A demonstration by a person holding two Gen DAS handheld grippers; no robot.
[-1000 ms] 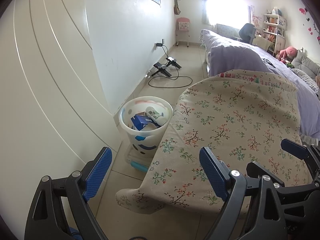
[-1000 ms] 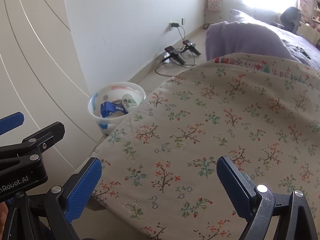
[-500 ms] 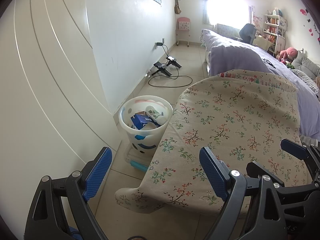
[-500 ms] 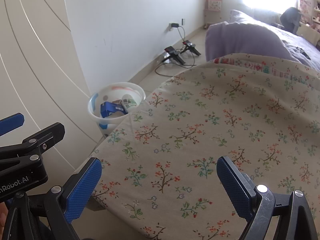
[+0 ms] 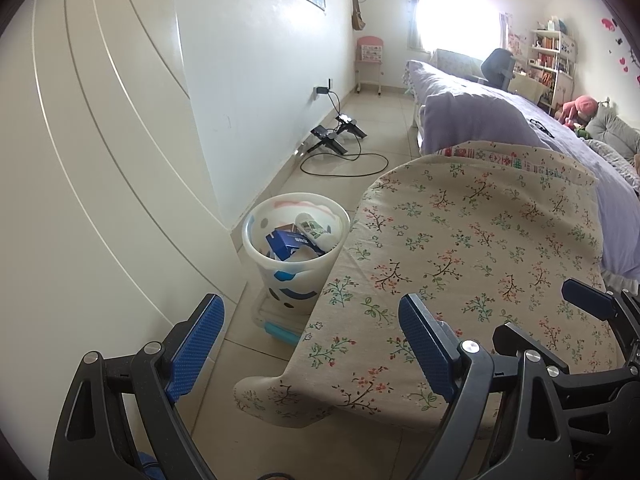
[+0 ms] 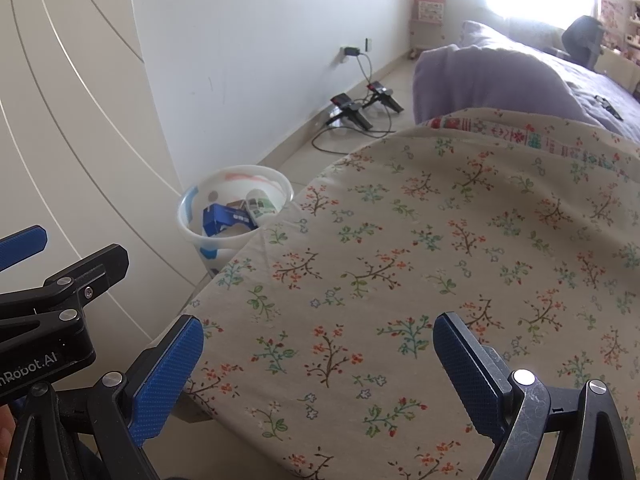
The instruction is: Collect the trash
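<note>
Collect trash, closing stage by judgement: left tool (image 5: 310, 340) and right tool (image 6: 318, 376) both released, empty, above floral-covered table (image 6: 440, 240); waste bin (image 5: 295, 250) beside table's far-left edge holds blue box (image 5: 289, 242); next, locate remaining litter.

Both wrist views tilt downward, sharing floral cloth (image 5: 480, 240), bin (image 6: 236, 208).
</note>
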